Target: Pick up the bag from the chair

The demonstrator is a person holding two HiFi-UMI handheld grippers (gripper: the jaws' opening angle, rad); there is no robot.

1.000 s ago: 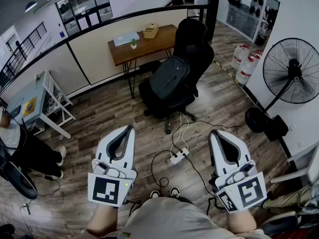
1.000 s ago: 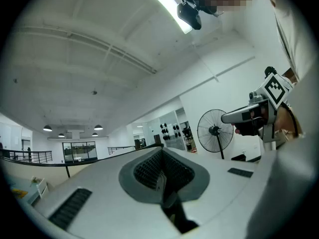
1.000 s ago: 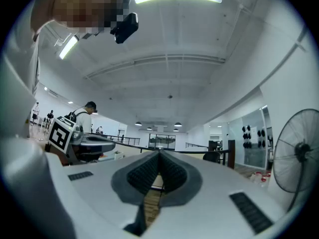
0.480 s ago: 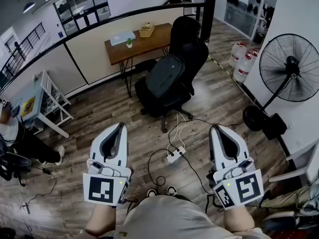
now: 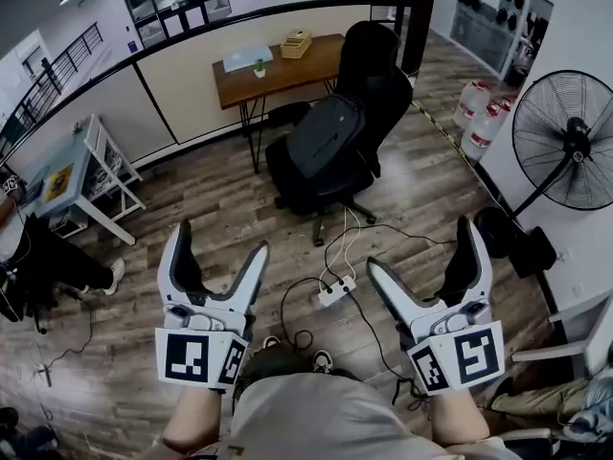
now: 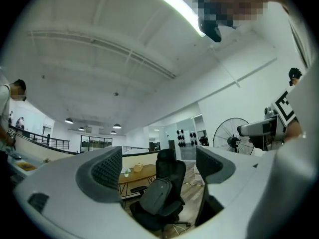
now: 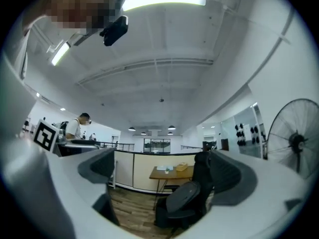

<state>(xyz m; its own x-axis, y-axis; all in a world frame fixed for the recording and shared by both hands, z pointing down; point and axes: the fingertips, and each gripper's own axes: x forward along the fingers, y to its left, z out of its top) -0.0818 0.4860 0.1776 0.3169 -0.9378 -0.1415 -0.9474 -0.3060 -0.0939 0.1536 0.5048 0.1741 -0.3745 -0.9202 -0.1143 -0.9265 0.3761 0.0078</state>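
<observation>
Ahead across the wood floor (image 5: 220, 195), well apart from both grippers, stands the black office chair (image 5: 378, 89), w/ a wooden desk (image 5: 278, 73) just behind it. Bag = dark grey backpack (image 5: 328, 137): sits on the seat, leans back on the backrest. Long axis runs up along the backrest, tilted, top end farther from the person.

Head view puts the backpack roughly midway btw the two grippers' lines, so neither hand is clearly nearer. Both gripper views frame it btw their jaws but far off, nothing touching. Judgement: next move is a walk/reach fwd toward the chair, both hands about equally placed.

Left gripper (image 5: 221, 240): jaws have just been opening, now spread wide in a V, nothing btw them but air. Right gripper (image 5: 421, 245): same, just been opening, spread wide, holding nothing.

Small stuff: white power strip (image 5: 333, 295) & cables lie on the floor btw person & chair, poss. trip hazard on approach.
</observation>
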